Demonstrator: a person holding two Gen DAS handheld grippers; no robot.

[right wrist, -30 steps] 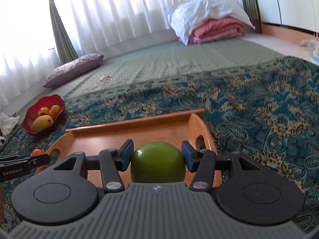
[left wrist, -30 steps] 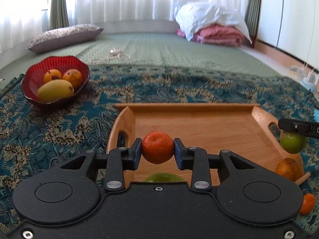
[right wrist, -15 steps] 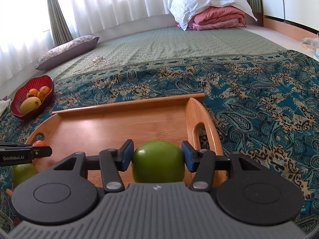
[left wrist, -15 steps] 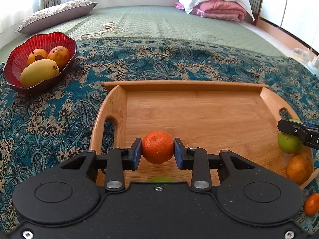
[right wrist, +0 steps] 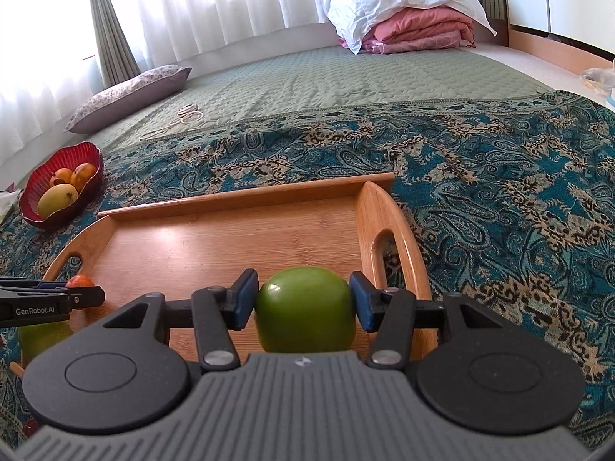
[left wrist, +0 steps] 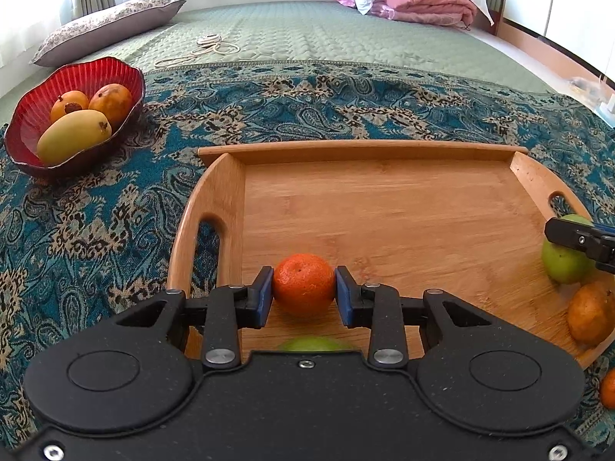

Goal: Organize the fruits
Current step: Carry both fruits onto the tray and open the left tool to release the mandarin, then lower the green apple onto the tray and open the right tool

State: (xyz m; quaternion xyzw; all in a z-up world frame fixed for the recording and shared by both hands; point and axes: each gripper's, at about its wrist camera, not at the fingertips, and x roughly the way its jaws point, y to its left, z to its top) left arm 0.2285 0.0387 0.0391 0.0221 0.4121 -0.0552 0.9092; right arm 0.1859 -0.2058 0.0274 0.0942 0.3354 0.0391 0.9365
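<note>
My left gripper (left wrist: 303, 296) is shut on an orange mandarin (left wrist: 303, 282), held low over the front left of the wooden tray (left wrist: 384, 199). My right gripper (right wrist: 303, 303) is shut on a green apple (right wrist: 305, 319), held low over the tray's (right wrist: 230, 238) front right, beside its handle. In the left wrist view the right gripper's finger (left wrist: 580, 240) and its green apple (left wrist: 563, 265) show at the right edge. A second green fruit (left wrist: 315, 344) peeks out under my left gripper. A yellow-orange fruit (left wrist: 592, 319) lies on the tray's front right corner.
A red bowl (left wrist: 27, 123) with a mango and two orange fruits stands on the patterned cloth, far left. Another small orange fruit (left wrist: 609, 388) lies off the tray at the right. A pillow (left wrist: 107, 27) and folded bedding (left wrist: 423, 0) lie at the back.
Both grippers have come forward and down over the tray with their fruits still held. The tray now looks nearer and larger in both views.
</note>
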